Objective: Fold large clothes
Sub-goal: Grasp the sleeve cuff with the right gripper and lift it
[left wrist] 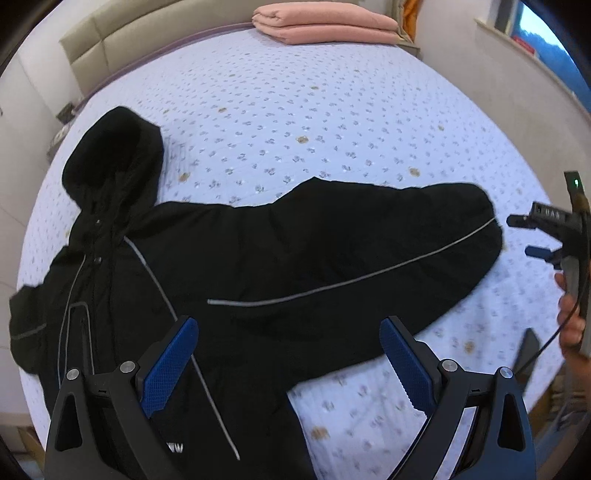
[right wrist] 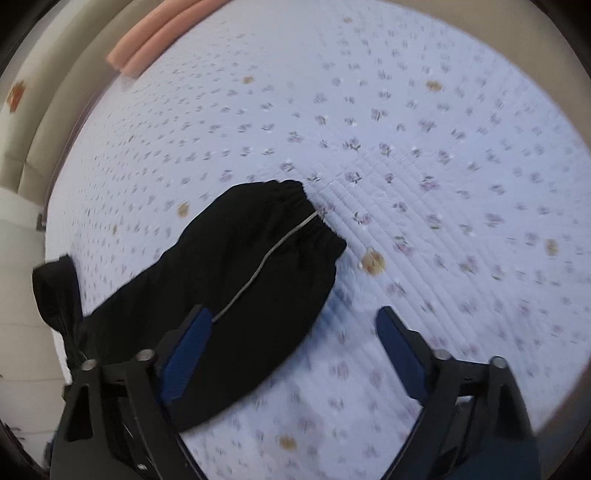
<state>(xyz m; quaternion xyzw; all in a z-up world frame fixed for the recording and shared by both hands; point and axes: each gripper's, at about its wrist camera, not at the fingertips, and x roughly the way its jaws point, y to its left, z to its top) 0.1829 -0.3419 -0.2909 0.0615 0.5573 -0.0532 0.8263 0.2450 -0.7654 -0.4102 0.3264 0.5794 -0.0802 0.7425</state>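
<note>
My right gripper [right wrist: 291, 325], wide open and empty, is nearest the black jacket's [left wrist: 221, 258] long sleeve [right wrist: 258, 258], whose cuff [right wrist: 314, 218] points away ahead; my left gripper [left wrist: 288, 332] is open and empty too.

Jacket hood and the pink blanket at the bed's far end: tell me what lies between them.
Nothing but bare floral bedspread. The left wrist view shows the hood and the folded pink blanket with only quilted cover between them.
</note>
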